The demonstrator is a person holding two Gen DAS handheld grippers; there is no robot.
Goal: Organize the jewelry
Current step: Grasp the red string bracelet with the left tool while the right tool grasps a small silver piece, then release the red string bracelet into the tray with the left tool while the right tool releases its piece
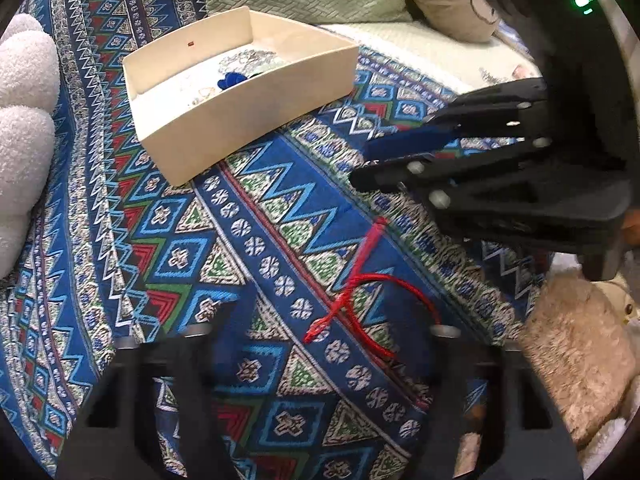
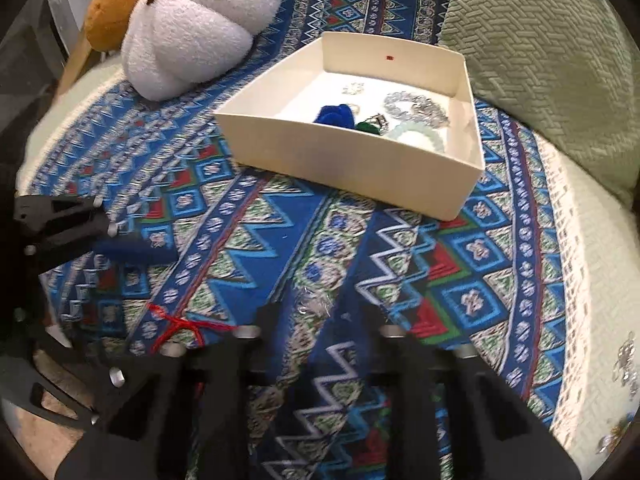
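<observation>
Red cord bracelet (image 1: 360, 304) lies whole only in the left view, between the open left tongs (image 1: 320, 344); right tongs (image 2: 316, 320) open over bare patterned cloth (image 2: 280, 220), the cream box (image 2: 360, 168) well apart.

You are working in a home, on a sofa or bed in a living space. A blue patterned throw (image 2: 304, 240) with zigzags and diamonds covers the seat. A pale green textured cushion (image 2: 540, 56) leans at the back, and a white pumpkin-shaped plush pillow (image 2: 192, 28) sits beside a brown one (image 2: 106, 20). A furry tan soft toy (image 1: 576, 364) lies at the edge. A cream box (image 2: 352, 160) holding jewelry rests on the throw.
</observation>
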